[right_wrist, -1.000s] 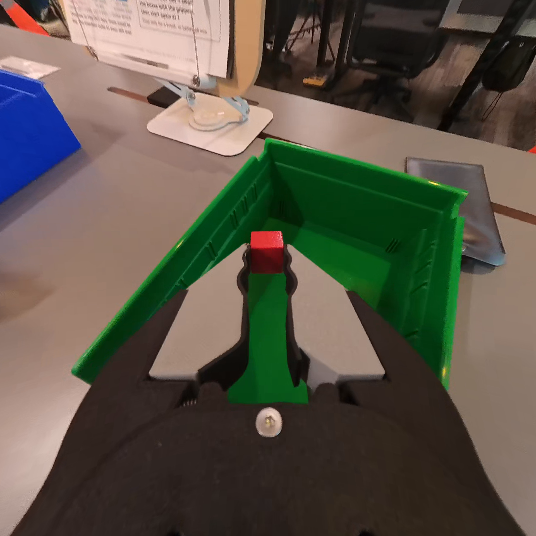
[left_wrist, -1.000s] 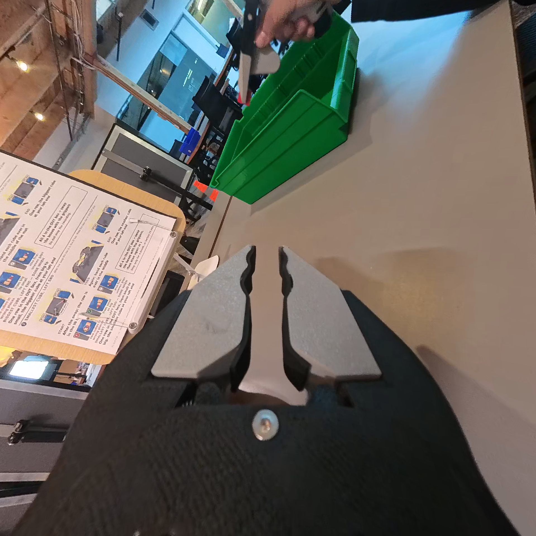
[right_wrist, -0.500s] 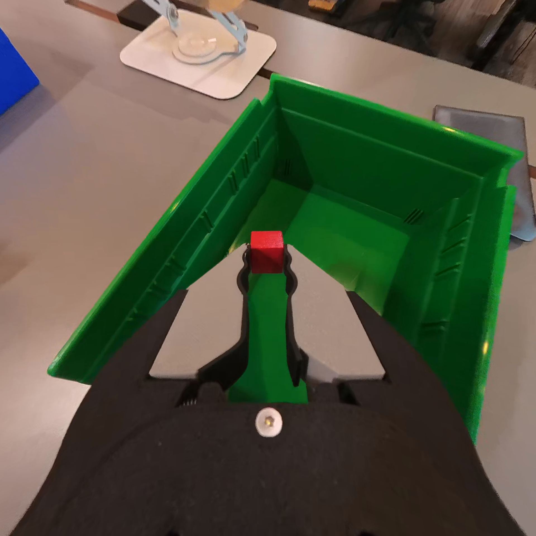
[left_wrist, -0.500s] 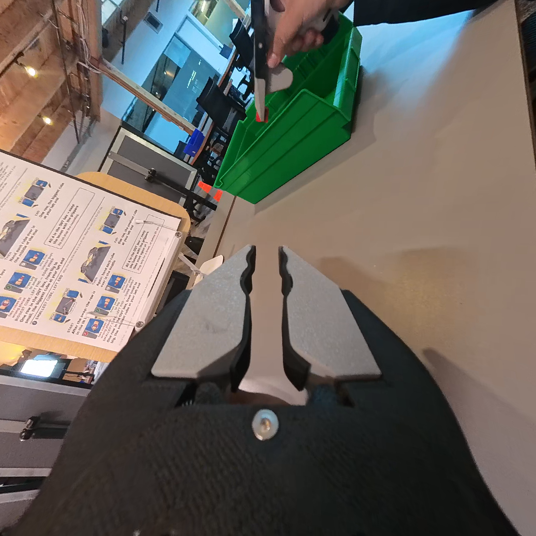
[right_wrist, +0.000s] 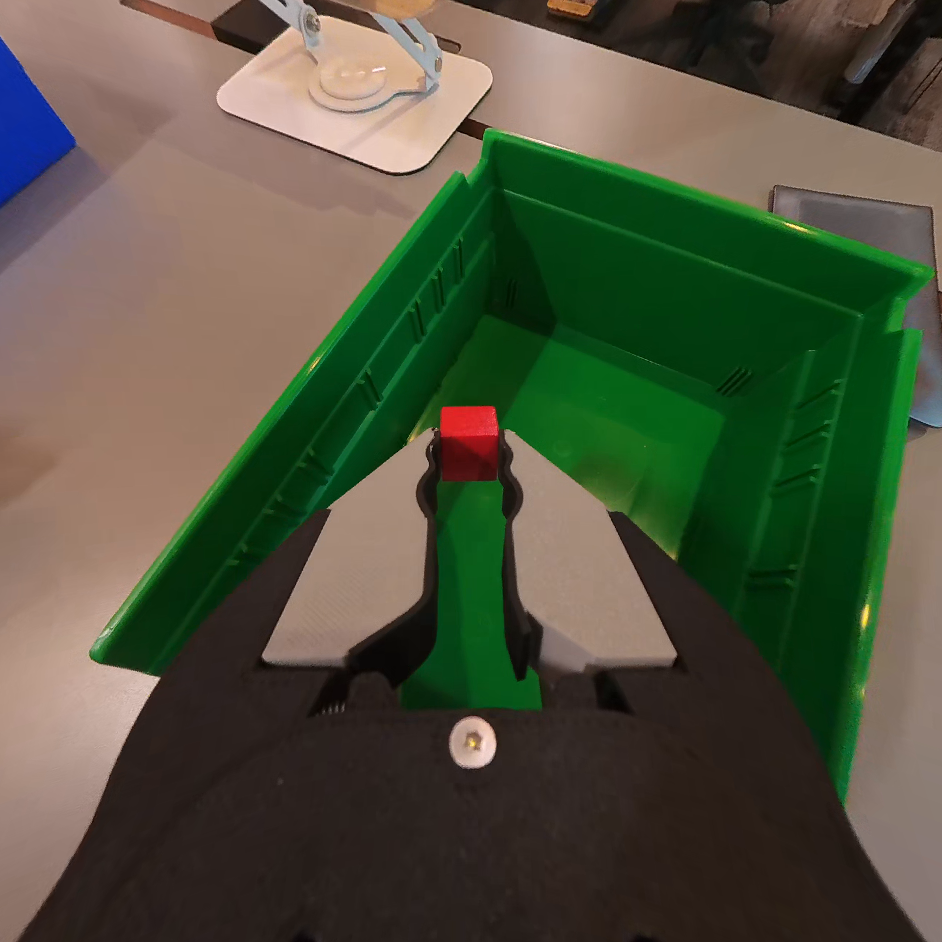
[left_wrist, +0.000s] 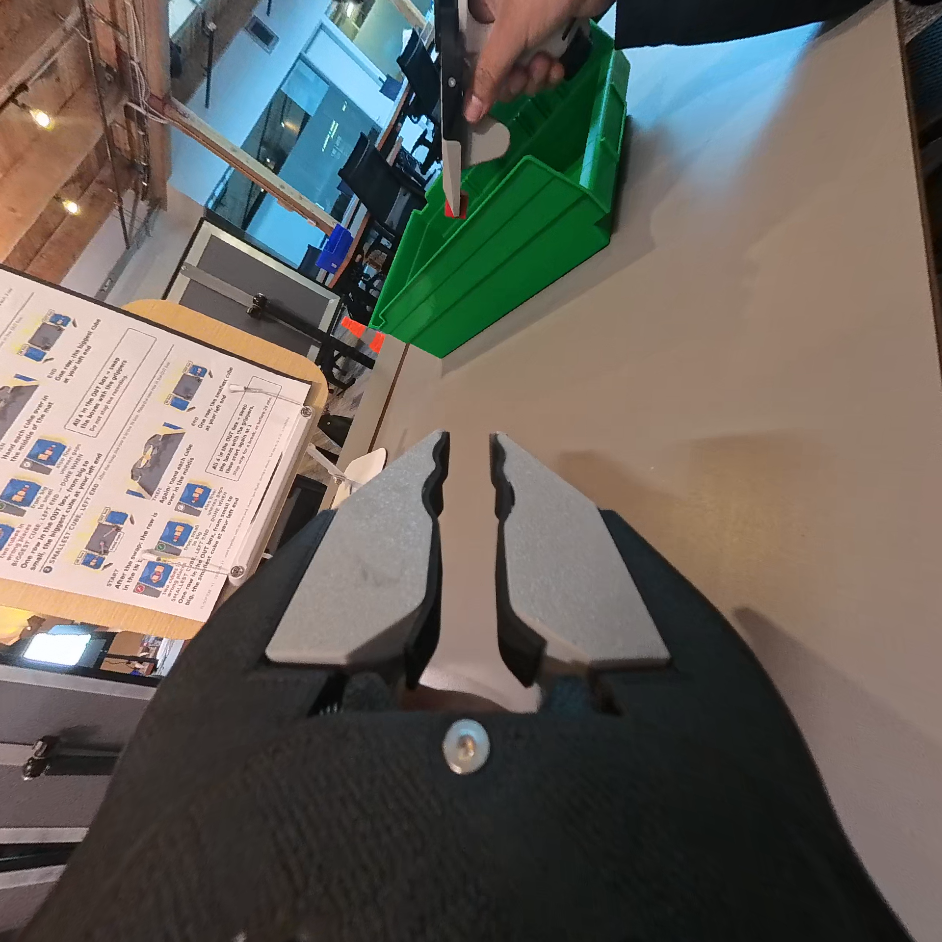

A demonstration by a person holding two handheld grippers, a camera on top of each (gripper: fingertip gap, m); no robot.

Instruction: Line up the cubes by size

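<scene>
My right gripper [right_wrist: 469, 451] is shut on a small red cube [right_wrist: 468, 443] and holds it inside the open top of a green bin [right_wrist: 662, 285], above the bin's floor near its left wall. No other cube shows in the bin. In the left wrist view the right gripper [left_wrist: 455, 204], held by a hand, points down into the green bin [left_wrist: 509, 265] with the red cube [left_wrist: 453, 210] at its tips. My left gripper [left_wrist: 469, 443] hovers low over the grey table [left_wrist: 713, 408], its fingers a little apart with nothing between them.
An instruction sheet on a wooden board [left_wrist: 127, 459] stands at the left; its white base plate [right_wrist: 357, 92] lies beyond the green bin. A blue bin [right_wrist: 25, 127] is at the far left. A flat grey pouch [right_wrist: 866, 219] lies behind the green bin's right corner.
My right gripper has gone forward and down with the red cube, deeper over the green bin. My left gripper has hardly moved.
</scene>
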